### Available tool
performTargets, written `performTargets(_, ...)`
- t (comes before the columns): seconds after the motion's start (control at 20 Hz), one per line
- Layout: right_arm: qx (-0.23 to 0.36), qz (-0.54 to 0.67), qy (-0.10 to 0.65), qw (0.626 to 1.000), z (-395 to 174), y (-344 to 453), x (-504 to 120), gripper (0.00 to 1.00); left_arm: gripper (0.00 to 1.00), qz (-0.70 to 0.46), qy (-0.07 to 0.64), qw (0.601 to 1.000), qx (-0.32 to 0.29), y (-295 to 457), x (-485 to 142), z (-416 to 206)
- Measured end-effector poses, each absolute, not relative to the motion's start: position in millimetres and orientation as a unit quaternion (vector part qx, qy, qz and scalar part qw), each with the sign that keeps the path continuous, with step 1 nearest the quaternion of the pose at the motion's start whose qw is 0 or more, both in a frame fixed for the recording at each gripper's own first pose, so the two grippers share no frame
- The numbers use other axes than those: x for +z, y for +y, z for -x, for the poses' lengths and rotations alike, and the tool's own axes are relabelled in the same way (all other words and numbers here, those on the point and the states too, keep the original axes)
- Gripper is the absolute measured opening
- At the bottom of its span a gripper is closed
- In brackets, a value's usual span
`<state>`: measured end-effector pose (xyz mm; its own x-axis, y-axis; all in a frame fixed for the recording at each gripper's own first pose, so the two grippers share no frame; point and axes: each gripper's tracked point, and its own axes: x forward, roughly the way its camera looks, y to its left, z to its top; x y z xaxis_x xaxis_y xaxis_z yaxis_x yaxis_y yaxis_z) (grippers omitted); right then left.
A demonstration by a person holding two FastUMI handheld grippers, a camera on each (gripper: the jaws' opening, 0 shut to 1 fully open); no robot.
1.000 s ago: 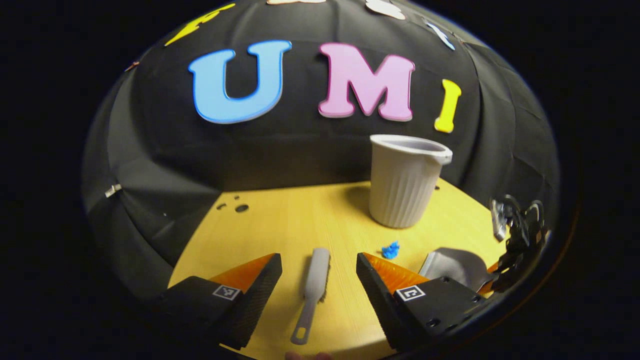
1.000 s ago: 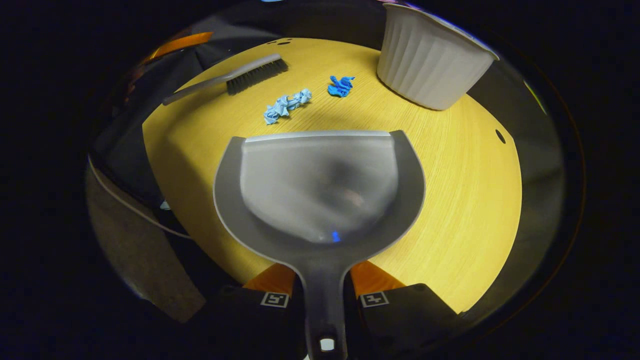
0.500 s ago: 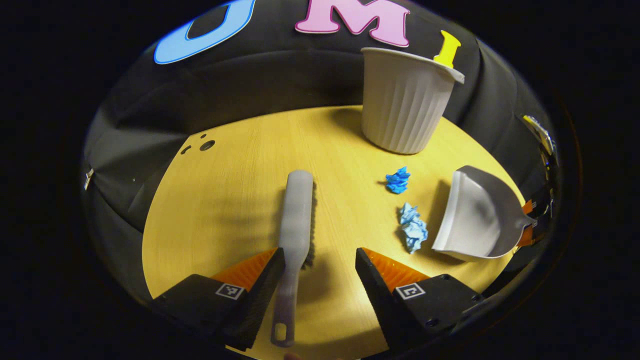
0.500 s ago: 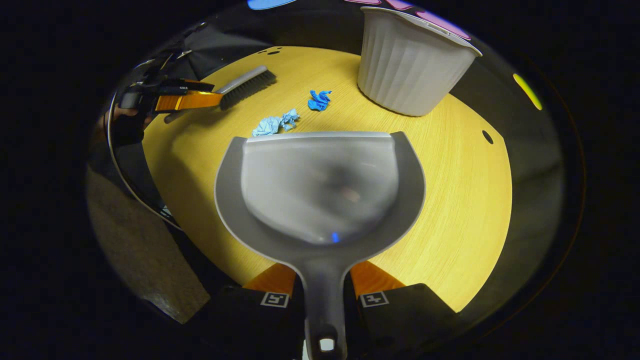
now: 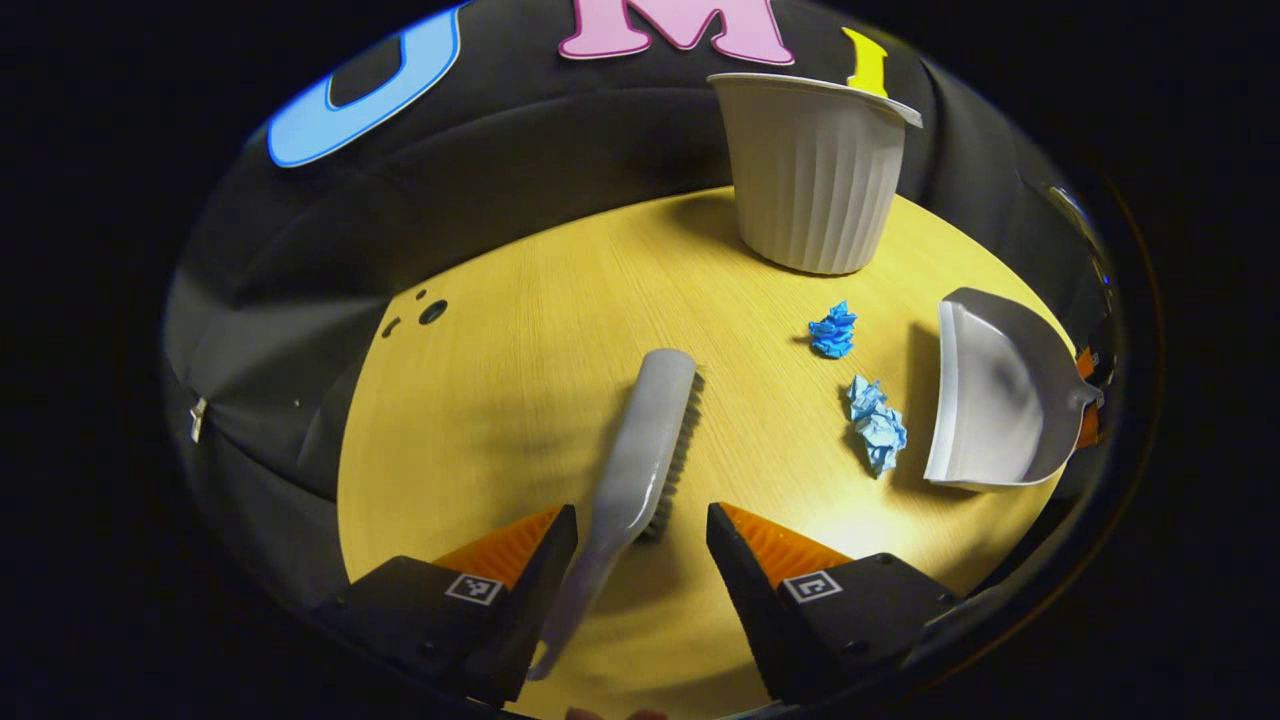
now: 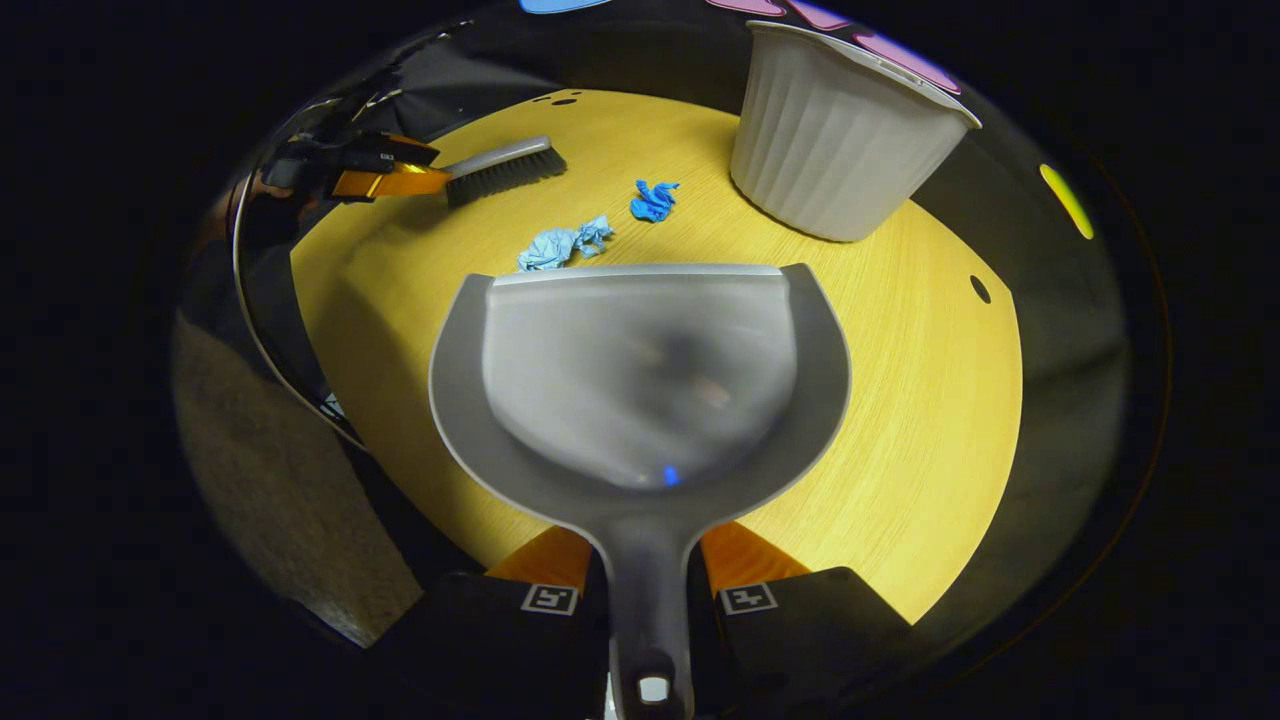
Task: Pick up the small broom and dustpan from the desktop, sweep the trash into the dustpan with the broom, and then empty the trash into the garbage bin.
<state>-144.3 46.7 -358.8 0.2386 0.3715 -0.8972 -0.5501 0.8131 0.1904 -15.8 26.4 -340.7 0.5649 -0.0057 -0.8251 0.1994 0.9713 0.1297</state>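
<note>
A grey hand broom point(image 5: 650, 440) lies on the yellow wooden desktop point(image 5: 520, 400), bristles facing right. Its handle runs between the fingers of my left gripper point(image 5: 640, 530), which stands open around it, the handle close to the left finger. My right gripper point(image 6: 645, 548) is shut on the handle of the grey dustpan point(image 6: 640, 380), whose front lip rests on the desktop point(image 6: 920, 400). Just beyond that lip lie a light blue paper wad point(image 6: 560, 245) and a darker blue wad point(image 6: 653, 200). The broom point(image 6: 505, 170) and left gripper point(image 6: 385, 180) show at far left.
A white ribbed garbage bin point(image 5: 812, 180) stands upright at the back of the desktop, also seen as the bin point(image 6: 840, 150) at upper right. Small holes point(image 5: 432, 312) mark the desktop's far left. The booth's black cloth wall runs behind; the desktop's edge drops off at left.
My left gripper has tipped down and come over the broom, so its handle now lies between the open fingers. The dustpan has edged closer to the light blue wad.
</note>
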Motion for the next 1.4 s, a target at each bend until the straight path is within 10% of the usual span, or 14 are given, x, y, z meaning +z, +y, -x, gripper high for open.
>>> performTargets(0.9, 0.302, 0.09, 0.564, 0.764, 157, 51, -374, 0.36, 0.83, -0.115, 0.569, 0.801, -0.146, 37, -412, 30)
performTargets(1.15, 0.306, 0.088, 0.561, 0.764, 146, 54, -373, 0.36, 0.39, -0.104, 0.592, 0.782, -0.163, 20, -413, 37)
performTargets(1.4, 0.322, 0.103, 0.565, 0.753, 141, 56, -371, 0.36, 0.29, -0.148, 0.589, 0.775, -0.172, 17, -410, 18)
